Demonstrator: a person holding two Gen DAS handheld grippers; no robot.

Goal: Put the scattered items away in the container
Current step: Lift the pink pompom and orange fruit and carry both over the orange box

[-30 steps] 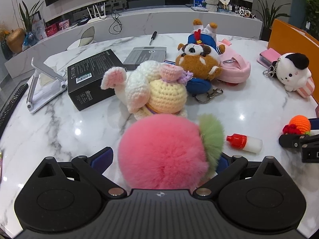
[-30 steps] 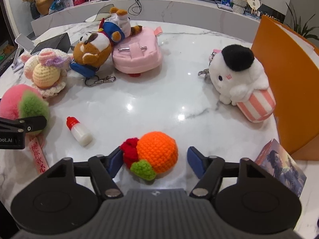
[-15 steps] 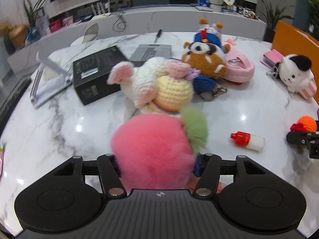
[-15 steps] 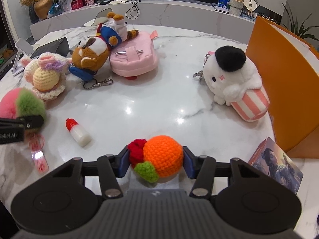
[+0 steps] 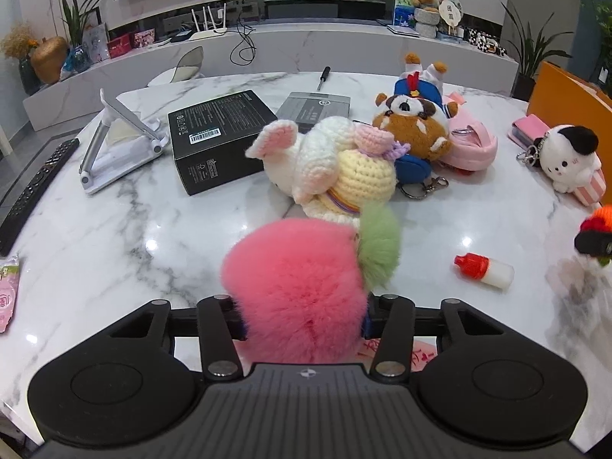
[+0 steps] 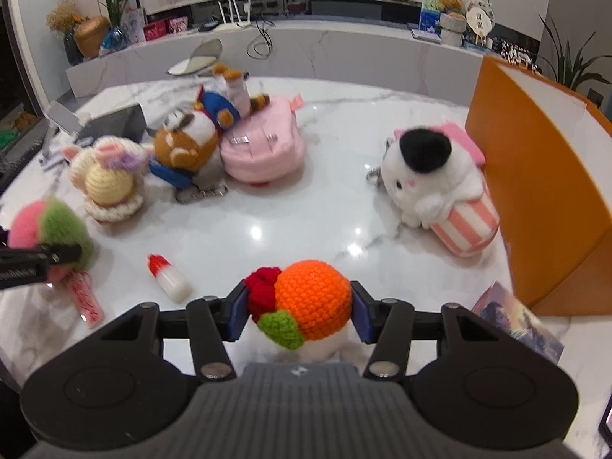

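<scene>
My left gripper [image 5: 302, 325] is shut on a fluffy pink peach pompom [image 5: 294, 287] with a green tuft, held just above the marble table; it also shows in the right wrist view [image 6: 46, 229]. My right gripper [image 6: 298, 311] is shut on a crocheted orange [image 6: 311, 298] with red and green bits, lifted off the table. The orange container [image 6: 543, 191] stands at the right. Scattered on the table are a crochet bunny [image 5: 336, 168], a brown dog plush [image 5: 413, 126], a pink pouch [image 6: 264, 145], a white puppy plush [image 6: 432, 176] and a small red-capped bottle [image 5: 484, 267].
A black box [image 5: 218, 137], a grey box [image 5: 313, 107], a white stand [image 5: 114, 141], a screwdriver [image 5: 323, 76] and a remote [image 5: 34, 187] lie at the back left. A card [image 6: 516, 321] lies by the container. A pink packet [image 5: 7, 290] sits at the left edge.
Both grippers closed on their toys, the left on the pink pompom, the right on the crocheted orange, and both lifted them off the table.
</scene>
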